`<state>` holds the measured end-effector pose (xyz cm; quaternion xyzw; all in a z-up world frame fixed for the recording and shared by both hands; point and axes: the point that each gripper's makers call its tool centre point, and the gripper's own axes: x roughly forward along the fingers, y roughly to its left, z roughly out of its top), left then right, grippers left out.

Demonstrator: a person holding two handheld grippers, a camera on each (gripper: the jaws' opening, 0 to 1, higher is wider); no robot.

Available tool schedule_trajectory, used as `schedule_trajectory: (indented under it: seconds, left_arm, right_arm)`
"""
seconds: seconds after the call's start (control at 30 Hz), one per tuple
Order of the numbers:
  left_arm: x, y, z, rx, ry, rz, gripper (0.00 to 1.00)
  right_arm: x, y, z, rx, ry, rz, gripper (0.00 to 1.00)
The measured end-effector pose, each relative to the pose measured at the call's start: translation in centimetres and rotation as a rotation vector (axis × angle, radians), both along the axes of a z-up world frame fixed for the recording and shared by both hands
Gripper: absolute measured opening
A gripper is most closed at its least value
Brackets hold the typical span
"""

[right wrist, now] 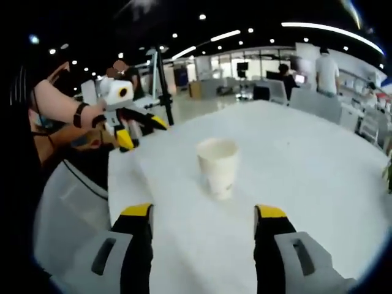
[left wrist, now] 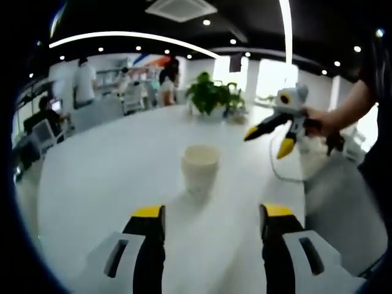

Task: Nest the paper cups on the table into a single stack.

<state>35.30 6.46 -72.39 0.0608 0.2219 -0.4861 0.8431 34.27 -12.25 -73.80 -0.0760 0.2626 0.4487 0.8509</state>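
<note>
One paper cup [left wrist: 199, 168] stands upright, mouth up, on the white desk [left wrist: 110, 177], its long axis vertical. In the left gripper view it sits straight ahead of the left hand-held gripper [left wrist: 212, 219], centred on the gap between the two yellow-tipped jaws, a little way beyond the tips and not touching them. Those jaws are spread wide with nothing between them.

In the right gripper view the same cup [right wrist: 218, 164] is likewise dead ahead of the right hand-held gripper [right wrist: 203, 219] and apart from it — jaws also spread and empty. From the opposite side, each view catches the other tool in a hand: the right one [left wrist: 274, 138] in the left gripper view, held off the desk edge with its jaws parted, and the left one [right wrist: 139, 130] in the right gripper view.

So the cup lies between the two tools, roughly on the line joining them. Which is nearer I cannot tell — the cup looks about equally far from each. I see no second cup to nest it with.
</note>
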Motion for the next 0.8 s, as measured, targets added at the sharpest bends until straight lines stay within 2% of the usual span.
schedule_trajectory:
  seconds: [0.1, 0.23, 0.4, 0.47, 0.63, 0.8]
  left_arm:
    - [-0.6, 0.3, 0.1, -0.021, -0.006, 0.021, 0.66]
    - [-1.5, 0.5, 0.1, -0.041, -0.009, 0.043, 0.76]
    - [-1.6, 0.8, 0.8, -0.108, -0.030, 0.099, 0.95]
    - [-1.6, 0.9, 0.8, -0.121, -0.028, 0.110, 0.98]
    - [-1.9, 1.0, 1.5, -0.162, -0.043, 0.120, 0.98]
    - [-2.2, 1.0, 1.5, -0.156, -0.048, 0.113, 0.98]
  right_arm:
    - [-0.5, -0.5, 0.0, 0.009, 0.000, -0.022, 0.73]
    - [-1.0, -0.7, 0.5, 0.014, -0.035, -0.029, 0.82]
    - [-1.1, -1.4, 0.6, -0.006, -0.076, -0.056, 0.99]
    - [-1.1, -1.5, 0.6, -0.002, -0.071, -0.063, 1.00]
    - [-1.7, -1.8, 0.7, -0.005, -0.071, -0.075, 1.00]
    - [-2.0, -2.0, 0.8, 0.001, -0.074, -0.090, 1.00]
